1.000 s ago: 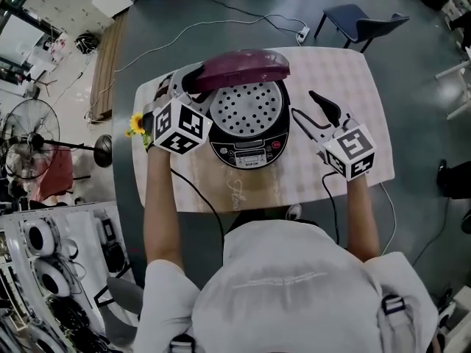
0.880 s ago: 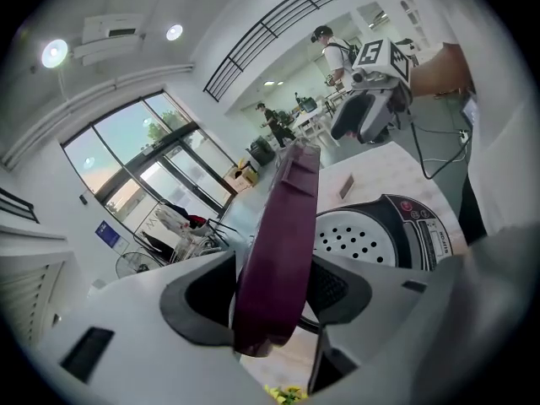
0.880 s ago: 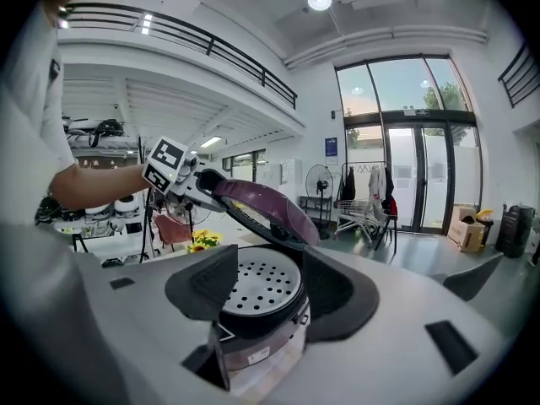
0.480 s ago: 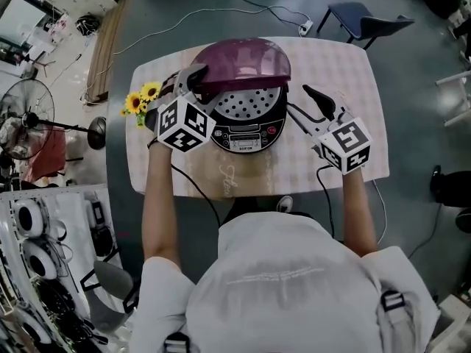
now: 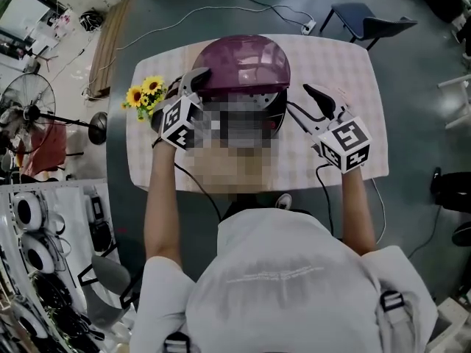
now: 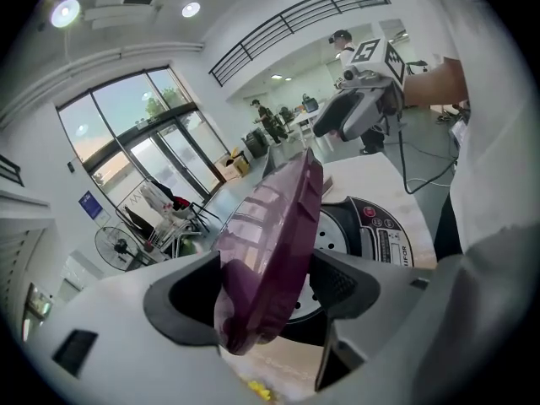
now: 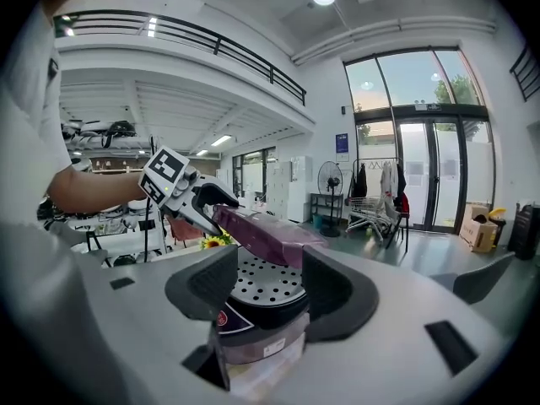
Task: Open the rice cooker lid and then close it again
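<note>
Checked table (image 5: 331,57) bears the rice cooker (image 7: 261,298). Its purple lid (image 5: 246,61) hangs half-lowered, rim edge-on between the jaws of the left gripper (image 5: 193,83), which have just been opening and stand loose around it. The right gripper (image 5: 305,101), spread and empty, is farther off.

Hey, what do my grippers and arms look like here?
The left gripper and right gripper each have a grey body, black pads, a white cube with black square markers and a black cable. The sleeves are short and white. The left gripper's jaws have just been opening, with the lid between them.
</note>
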`<state>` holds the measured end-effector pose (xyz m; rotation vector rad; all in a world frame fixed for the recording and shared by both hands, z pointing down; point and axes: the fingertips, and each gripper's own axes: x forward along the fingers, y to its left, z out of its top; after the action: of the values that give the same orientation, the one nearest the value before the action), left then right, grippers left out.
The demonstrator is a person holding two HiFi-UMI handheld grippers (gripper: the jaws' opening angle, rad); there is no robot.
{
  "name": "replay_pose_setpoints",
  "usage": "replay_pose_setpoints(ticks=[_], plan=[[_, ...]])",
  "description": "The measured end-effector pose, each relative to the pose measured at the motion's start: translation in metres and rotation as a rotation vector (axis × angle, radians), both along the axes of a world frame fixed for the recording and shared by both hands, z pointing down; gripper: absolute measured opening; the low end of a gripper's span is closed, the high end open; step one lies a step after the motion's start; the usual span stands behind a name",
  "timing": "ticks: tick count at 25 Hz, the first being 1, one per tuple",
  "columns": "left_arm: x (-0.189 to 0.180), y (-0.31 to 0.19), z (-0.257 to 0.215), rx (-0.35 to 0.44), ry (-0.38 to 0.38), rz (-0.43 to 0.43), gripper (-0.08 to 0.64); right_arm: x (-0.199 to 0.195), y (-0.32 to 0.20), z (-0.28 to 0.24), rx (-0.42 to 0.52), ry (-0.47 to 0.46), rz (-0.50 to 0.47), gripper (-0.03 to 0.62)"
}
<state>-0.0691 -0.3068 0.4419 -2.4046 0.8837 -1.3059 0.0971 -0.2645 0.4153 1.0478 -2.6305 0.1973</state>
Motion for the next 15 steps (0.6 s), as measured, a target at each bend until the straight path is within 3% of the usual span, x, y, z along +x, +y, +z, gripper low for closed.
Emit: replay_pose_setpoints(ticks=[4, 10, 15], plan=[[0.002, 0.001, 0.0, -0.022, 0.026, -0.014, 0.351, 0.003, 0.001, -0.001, -0.002, 0.003, 0.007, 0.253], [0.001, 0.016, 0.024, -0.095, -0.031, 0.02, 0.356, 0.002, 0.004, 0.006, -0.013, 0.008, 0.005, 0.253], [0.001, 0.021, 0.031, -0.131, 0.011, 0.002, 0.356, -0.003, 0.009, 0.008, -0.013, 0.014, -0.012, 0.252]])
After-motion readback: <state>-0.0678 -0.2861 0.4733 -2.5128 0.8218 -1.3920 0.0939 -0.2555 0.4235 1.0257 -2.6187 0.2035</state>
